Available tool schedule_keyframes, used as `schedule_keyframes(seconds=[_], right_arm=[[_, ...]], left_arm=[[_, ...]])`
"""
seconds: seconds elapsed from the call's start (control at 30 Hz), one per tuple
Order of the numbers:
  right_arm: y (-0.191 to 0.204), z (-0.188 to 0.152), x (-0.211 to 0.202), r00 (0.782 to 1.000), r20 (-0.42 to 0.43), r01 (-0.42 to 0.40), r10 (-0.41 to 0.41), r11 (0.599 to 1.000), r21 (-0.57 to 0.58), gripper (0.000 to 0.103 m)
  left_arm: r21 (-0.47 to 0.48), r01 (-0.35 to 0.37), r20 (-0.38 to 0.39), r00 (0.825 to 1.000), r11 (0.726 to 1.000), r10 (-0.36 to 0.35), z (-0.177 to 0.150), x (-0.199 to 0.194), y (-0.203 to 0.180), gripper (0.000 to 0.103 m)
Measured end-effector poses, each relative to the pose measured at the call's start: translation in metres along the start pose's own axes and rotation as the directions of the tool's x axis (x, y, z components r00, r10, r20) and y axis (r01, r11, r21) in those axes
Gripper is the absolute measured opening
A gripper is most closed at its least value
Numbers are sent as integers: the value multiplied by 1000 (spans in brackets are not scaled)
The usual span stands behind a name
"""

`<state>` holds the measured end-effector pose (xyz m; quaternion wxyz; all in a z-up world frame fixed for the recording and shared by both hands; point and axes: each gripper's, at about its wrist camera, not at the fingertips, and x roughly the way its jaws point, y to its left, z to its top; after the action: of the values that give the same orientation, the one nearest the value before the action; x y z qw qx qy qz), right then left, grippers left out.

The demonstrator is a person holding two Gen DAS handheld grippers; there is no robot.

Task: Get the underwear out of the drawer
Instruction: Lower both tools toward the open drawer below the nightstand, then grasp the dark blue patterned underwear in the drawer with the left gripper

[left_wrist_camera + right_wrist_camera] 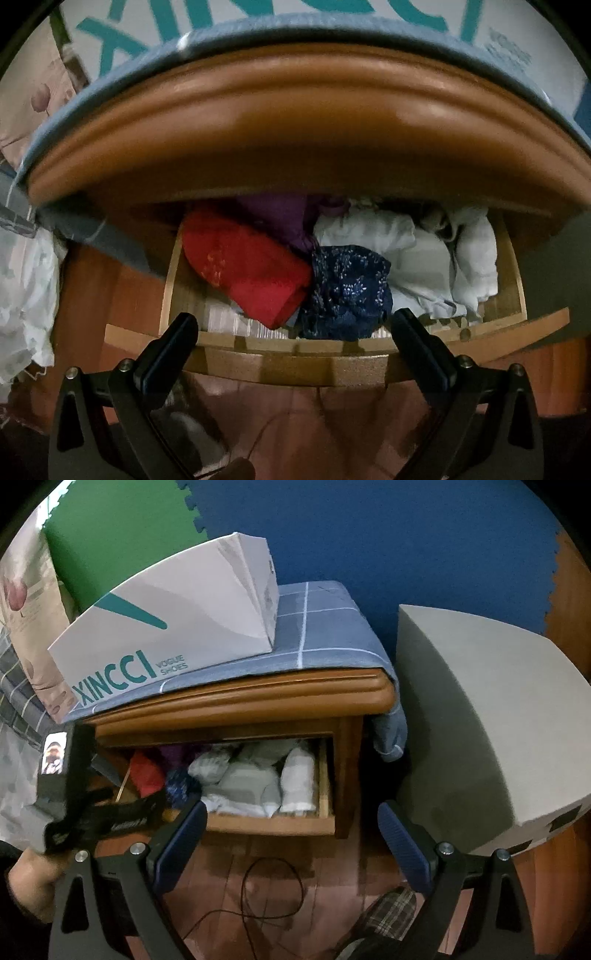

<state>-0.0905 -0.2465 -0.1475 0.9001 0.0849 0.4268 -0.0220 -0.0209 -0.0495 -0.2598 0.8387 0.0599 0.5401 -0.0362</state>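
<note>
Left wrist view: the left gripper (295, 332) hangs just in front of the open drawer (280, 356), fingers spread wide and holding nothing. Inside the drawer, a red garment (243, 266) lies at the left, a navy patterned underwear piece (347, 291) sits at the front centre touching the red one, a purple garment (280, 218) lies behind them, and white garments (413, 258) fill the right side. The nightstand top (295, 122) overhangs the drawer. Right wrist view: the right gripper (291, 834) is held further back from the drawer (273, 825), fingers spread, empty. The left gripper (110, 812) appears at the drawer's left front corner, near the red garment (147, 771) and navy underwear (181, 786); white garments (255, 782) occupy the drawer's right. A shoe box (166, 635) rests on a blue cloth (321, 627) above the drawer. A cable (269, 893) lies on the floor below it.
</note>
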Motion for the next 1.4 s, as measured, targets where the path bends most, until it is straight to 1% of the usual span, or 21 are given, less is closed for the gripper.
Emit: schedule_keyframes(seconds=[0.13, 0.2, 0.3, 0.33, 0.43, 0.47, 0.57, 0.63, 0.7, 0.73, 0.77, 0.8, 0.83, 0.87, 0.9, 0.97, 1.13, 1.23, 1.3, 1.33, 1.4], right_arm=[[-6, 0, 5, 1000, -25, 4, -3, 1000, 21, 96], [-7, 0, 7, 999, -32, 7, -6, 1000, 23, 96], [-6, 0, 9, 999, -38, 16, -16, 1000, 16, 96], [-5, 1, 10, 999, -39, 19, -19, 1000, 13, 96], [-5, 1, 10, 999, -38, 18, -18, 1000, 9, 96], [-6, 1, 9, 999, -36, 18, -18, 1000, 9, 96], [-7, 1, 10, 999, -41, 15, -14, 1000, 16, 96], [-7, 1, 10, 999, -44, 19, -18, 1000, 18, 96], [-8, 0, 9, 999, -44, 16, -15, 1000, 17, 96], [-7, 0, 10, 999, -46, 14, -13, 1000, 15, 96], [-7, 0, 10, 999, -47, 14, -13, 1000, 13, 96], [-6, 0, 11, 999, -50, 15, -14, 1000, 10, 96], [-6, 0, 12, 999, -53, 13, -13, 1000, 7, 96], [-5, 0, 13, 998, -55, 11, -10, 1000, 6, 96], [-5, 0, 14, 998, -57, 8, -8, 1000, 4, 96], [-3, 0, 16, 998, -62, 8, -8, 1000, -2, 96], [-1, -3, 19, 997, -76, 3, -4, 1000, -7, 96], [-1, -3, 20, 997, -79, 6, -7, 1000, -11, 96], [-1, -3, 20, 997, -80, 7, -8, 1000, -13, 96], [0, -4, 20, 997, -81, 6, -7, 1000, -13, 96], [1, -3, 20, 996, -83, 5, -6, 1000, -18, 96]], left_arm=[[14, 35, -78, 996, 999, -33, -1, -1, 7, 103], [17, 41, -100, 994, 999, -39, -8, -2, 9, 103], [18, 63, -154, 986, 998, -60, -11, -3, 17, 103], [17, 76, -175, 982, 997, -72, -8, -2, 26, 103], [14, 95, -226, 970, 995, -90, -10, 1, 35, 103], [10, 108, -254, 962, 994, -102, -11, 3, 38, 103], [26, 109, -243, 965, 994, -99, 1, 2, 43, 103], [7, 131, -258, 958, 991, -124, 9, 2, 47, 102], [4, 168, -232, 959, 986, -163, 5, 2, 59, 102], [5, 200, -152, 969, 980, -197, 2, -5, 57, 103], [14, 186, -90, 979, 982, -184, 4, -9, 58, 103], [23, 153, -37, 988, 988, -152, 6, -12, 59, 103], [29, 123, 29, 992, 992, -124, 8, -18, 60, 103], [32, 107, 94, 990, 994, -110, 11, -21, 63, 103], [29, 99, 119, 988, 995, -102, 9, -23, 60, 103], [27, 106, 109, 988, 994, -108, 12, -16, 63, 103], [86, 82, 81, 993, 993, -89, 2, -5, 55, 102], [109, 92, 38, 995, 990, -97, -2, -3, 46, 102], [139, 81, 54, 995, 987, -89, -1, -5, 43, 102], [164, 69, 79, 993, 984, -83, 0, -9, 42, 102], [176, 57, 118, 990, 983, -79, 2, -13, 44, 102]])
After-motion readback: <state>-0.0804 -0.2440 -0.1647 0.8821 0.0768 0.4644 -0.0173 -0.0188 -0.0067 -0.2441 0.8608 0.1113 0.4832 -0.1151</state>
